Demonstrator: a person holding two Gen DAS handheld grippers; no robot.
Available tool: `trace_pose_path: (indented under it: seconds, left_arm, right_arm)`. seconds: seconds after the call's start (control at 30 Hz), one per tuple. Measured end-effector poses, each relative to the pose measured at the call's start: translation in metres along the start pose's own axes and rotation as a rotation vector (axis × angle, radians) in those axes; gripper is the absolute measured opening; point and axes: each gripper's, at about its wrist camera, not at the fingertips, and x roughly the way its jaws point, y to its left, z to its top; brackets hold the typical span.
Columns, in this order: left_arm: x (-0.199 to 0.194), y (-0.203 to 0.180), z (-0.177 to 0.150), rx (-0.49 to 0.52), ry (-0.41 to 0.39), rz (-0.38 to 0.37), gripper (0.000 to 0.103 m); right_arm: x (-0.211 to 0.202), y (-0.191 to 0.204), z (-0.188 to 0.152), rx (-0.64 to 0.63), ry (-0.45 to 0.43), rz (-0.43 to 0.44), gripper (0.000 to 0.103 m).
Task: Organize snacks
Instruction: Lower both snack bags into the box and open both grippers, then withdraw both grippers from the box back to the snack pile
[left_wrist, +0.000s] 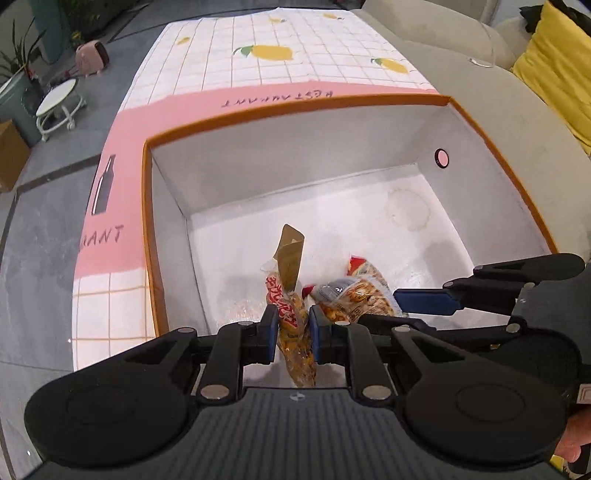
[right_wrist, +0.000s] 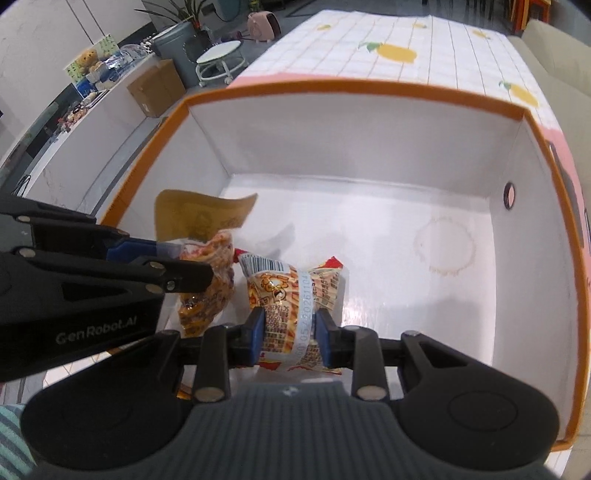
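Note:
A large box (left_wrist: 295, 107) with an orange rim and white inside stands on the table; it also shows in the right wrist view (right_wrist: 354, 88). My left gripper (left_wrist: 293, 330) is shut on a clear snack bag with a brown card top (left_wrist: 291, 314), held low inside the box at its near left. The same bag shows in the right wrist view (right_wrist: 210, 273). My right gripper (right_wrist: 289, 334) is shut on an orange printed snack packet (right_wrist: 291, 295), beside the first bag, low over the box floor. In the left wrist view that packet (left_wrist: 354, 291) lies just right of my left gripper.
The box floor (right_wrist: 406, 266) has a faint ring stain and a round hole in its right wall (right_wrist: 509, 194). A lemon-print tablecloth (left_wrist: 277, 55) covers the table. A beige sofa with a yellow cushion (left_wrist: 554, 66) lies to the right; a white stool (left_wrist: 59, 103) stands on the floor at left.

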Motion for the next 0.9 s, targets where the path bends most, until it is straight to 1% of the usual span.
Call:
trace_pose_path:
  seconds: [0.17,0.3,0.37,0.5,0.57,0.63,0.77,0.9]
  left_arm:
    - [0.0,-0.002,-0.002,-0.018,-0.002,0.008,0.02]
    - [0.002,0.001,-0.004,-0.041,-0.017,-0.003,0.02]
    - [0.0,0.001,-0.005,-0.055,-0.023,-0.003,0.02]
    - [-0.006,0.002,-0.007,-0.067,-0.033,-0.006,0.02]
    - [-0.01,0.002,-0.008,-0.076,-0.042,-0.012,0.02]
    - [-0.015,0.003,-0.01,-0.087,-0.053,-0.02,0.02]
    - [-0.026,0.004,-0.014,-0.101,-0.089,-0.032,0.02]
    - [-0.039,0.002,-0.019,-0.1,-0.121,-0.032,0.02]
  right_arm:
    - [0.003,0.001,0.001,0.0,0.013,-0.005,0.029]
    - [0.004,0.004,0.004,-0.008,0.026,-0.017,0.03]
    - [0.007,0.006,0.006,-0.011,0.025,-0.03,0.036]
    - [0.006,0.011,0.01,-0.029,0.017,-0.055,0.043]
    - [0.003,0.012,0.01,-0.035,0.012,-0.065,0.054]
    - [-0.002,0.014,0.009,-0.043,-0.001,-0.07,0.059]
    - [-0.014,0.018,0.006,-0.072,-0.026,-0.097,0.065]
    - [-0.026,0.015,0.001,-0.072,-0.045,-0.11,0.066]
